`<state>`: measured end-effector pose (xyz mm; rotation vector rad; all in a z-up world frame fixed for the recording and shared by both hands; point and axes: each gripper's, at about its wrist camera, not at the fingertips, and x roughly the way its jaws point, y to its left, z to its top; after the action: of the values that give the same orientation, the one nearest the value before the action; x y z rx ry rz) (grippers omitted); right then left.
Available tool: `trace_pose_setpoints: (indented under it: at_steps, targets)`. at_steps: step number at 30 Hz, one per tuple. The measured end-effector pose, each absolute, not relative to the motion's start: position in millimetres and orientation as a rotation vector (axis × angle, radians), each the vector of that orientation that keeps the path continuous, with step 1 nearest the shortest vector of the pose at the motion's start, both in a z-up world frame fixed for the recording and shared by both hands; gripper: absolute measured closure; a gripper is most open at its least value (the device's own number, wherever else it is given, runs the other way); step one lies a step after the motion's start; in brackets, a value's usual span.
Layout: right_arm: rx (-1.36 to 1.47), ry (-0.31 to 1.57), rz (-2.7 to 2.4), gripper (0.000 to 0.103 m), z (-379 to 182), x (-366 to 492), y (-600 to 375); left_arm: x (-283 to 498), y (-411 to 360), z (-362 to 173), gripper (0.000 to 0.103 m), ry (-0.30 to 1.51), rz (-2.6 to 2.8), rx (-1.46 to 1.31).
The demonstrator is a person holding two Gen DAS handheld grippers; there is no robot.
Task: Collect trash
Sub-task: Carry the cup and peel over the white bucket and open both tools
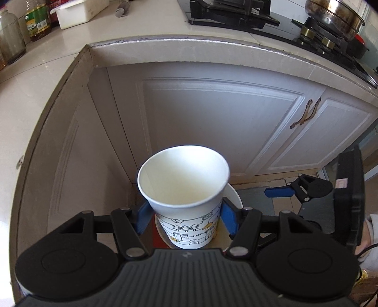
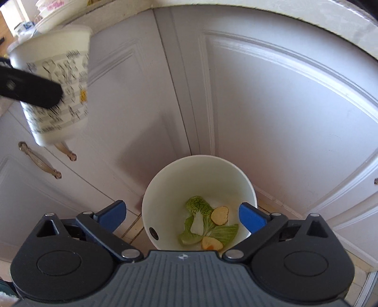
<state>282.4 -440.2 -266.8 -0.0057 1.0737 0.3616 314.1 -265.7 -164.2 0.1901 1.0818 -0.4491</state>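
My left gripper is shut on a white paper cup with line drawings, held upright in the air in front of the cabinet doors. The cup also shows at upper left in the right wrist view, with a left finger across it. A white trash bin stands on the floor below, holding green leaf scraps and yellow peel pieces. Its rim peeks out behind the cup in the left view. My right gripper is open and empty above the bin; it shows at right in the left view.
White cabinet doors with bronze handles fill the corner under a pale countertop. On the counter are oil bottles, a white box, and a black gas stove with a steel pan. A tiled floor lies below.
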Motion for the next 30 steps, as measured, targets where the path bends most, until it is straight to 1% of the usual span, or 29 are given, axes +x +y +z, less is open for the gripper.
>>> trace_pose_setpoints:
  at_steps: [8,15,25,27,28,29,30]
  targets:
    - [0.030,1.000,0.265,0.000,-238,257,-452,325,-291,-203,0.042,1.131,-0.477,0.179]
    - [0.058,0.950,0.160,0.000,-216,232,-469,340,-317,-248,0.042,1.178,-0.485,0.174]
    - [0.114,0.932,0.011,0.000,-203,198,-504,364,-351,-318,0.041,1.269,-0.447,0.291]
    - [0.117,0.930,-0.016,0.000,-202,190,-508,366,-357,-333,0.039,1.299,-0.450,0.323]
    - [0.120,0.930,-0.028,0.000,-202,187,-511,367,-361,-338,0.028,1.307,-0.443,0.344]
    - [0.125,0.928,-0.041,0.000,-202,182,-514,367,-363,-341,0.022,1.304,-0.433,0.363]
    - [0.130,0.923,-0.050,0.000,-201,179,-516,366,-365,-340,0.022,1.276,-0.424,0.374]
